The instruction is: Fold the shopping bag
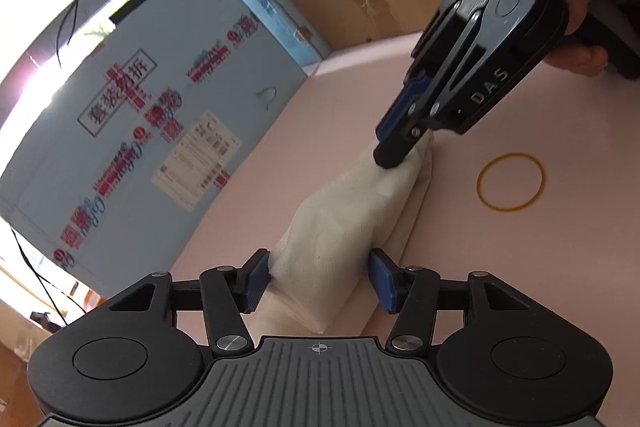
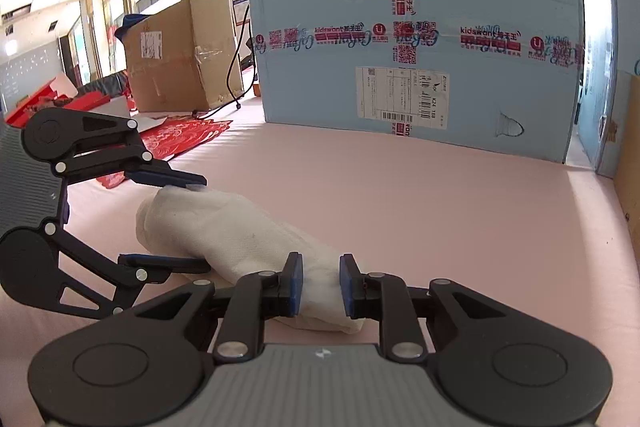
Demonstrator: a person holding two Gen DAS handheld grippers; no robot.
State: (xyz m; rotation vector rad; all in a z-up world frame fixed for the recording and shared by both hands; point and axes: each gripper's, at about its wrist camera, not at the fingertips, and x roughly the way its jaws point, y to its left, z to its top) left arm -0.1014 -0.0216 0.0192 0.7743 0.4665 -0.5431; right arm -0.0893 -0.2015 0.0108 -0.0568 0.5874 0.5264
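Note:
The white shopping bag (image 1: 340,219) lies rolled into a long bundle on the pink table (image 1: 520,267). My left gripper (image 1: 318,277) straddles its near end, and both blue pads touch the cloth. In the right wrist view that left gripper (image 2: 202,225) stands turned on its side, one finger on top of the bag (image 2: 224,227) and one at its lower edge. My right gripper (image 2: 320,285) is shut on the other end, with cloth pinched between its pads. In the left wrist view the right gripper (image 1: 394,151) bites that end from above, held by a hand (image 1: 588,11).
A yellow rubber band (image 1: 512,155) lies flat to the right of the bag. A big blue carton (image 2: 420,47) walls the table's far side, with a brown cardboard box (image 2: 180,59) beside it. Red papers (image 2: 188,135) lie near the brown box.

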